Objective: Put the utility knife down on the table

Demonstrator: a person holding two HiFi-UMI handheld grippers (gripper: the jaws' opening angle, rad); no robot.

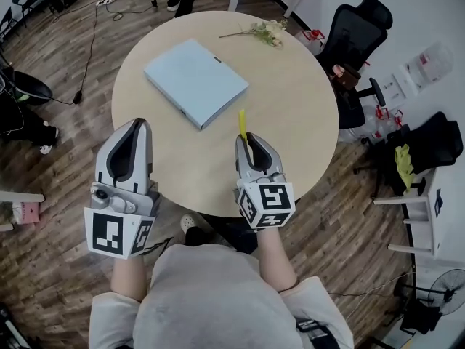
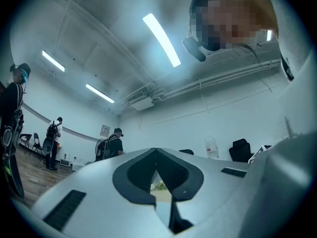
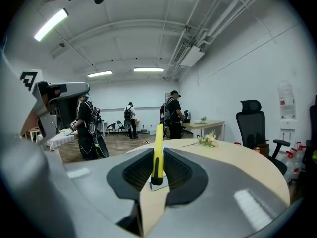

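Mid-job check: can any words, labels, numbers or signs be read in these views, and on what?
No legible text anywhere.
Wall sign: too small to read.
Wall papers: blurred, unreadable.
Marker cubes: square patterns only, no letters.

Round table point(image 1: 305, 122) bears a flat pale blue case point(image 1: 196, 82) and flower sprig point(image 1: 265, 31)

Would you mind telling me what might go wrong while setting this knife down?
The right gripper holds the knife only by its near end, so it may tilt or slip early. If dropped rather than lowered, it might bounce on the table toward the blue folder nearby.
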